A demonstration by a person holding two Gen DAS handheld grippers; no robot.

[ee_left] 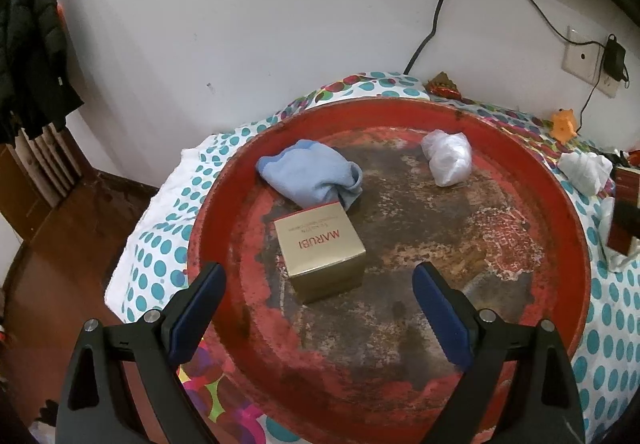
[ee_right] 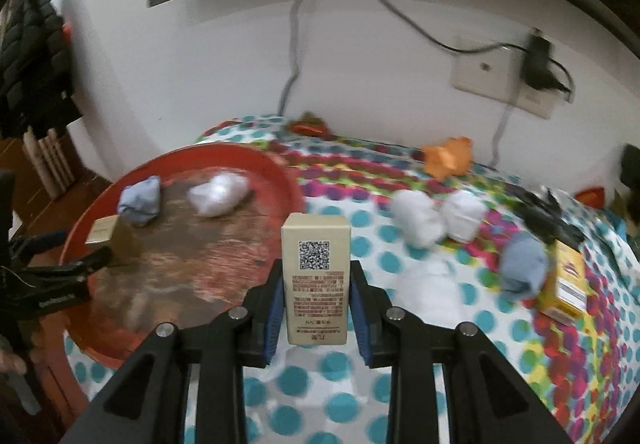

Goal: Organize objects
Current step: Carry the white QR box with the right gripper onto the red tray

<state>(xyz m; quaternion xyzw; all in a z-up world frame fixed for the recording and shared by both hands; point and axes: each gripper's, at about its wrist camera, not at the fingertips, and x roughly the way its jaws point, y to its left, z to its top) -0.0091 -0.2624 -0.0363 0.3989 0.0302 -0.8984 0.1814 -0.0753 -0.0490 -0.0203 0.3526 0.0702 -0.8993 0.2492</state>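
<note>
Dotted cloth underlies right tongs gripping beige carton; left tongs gape over gold box.

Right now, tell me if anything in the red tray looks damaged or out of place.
The red tray itself looks damaged: its floor is badly worn, the red coating flaked off in large dark and pale patches. The gold box, blue sock and white bundle lie loose inside, none visibly spilled or broken.

We saw bare room across the tray's right and lower floor, while the gold box, blue cloth and white bundle blocked its upper left.
</note>
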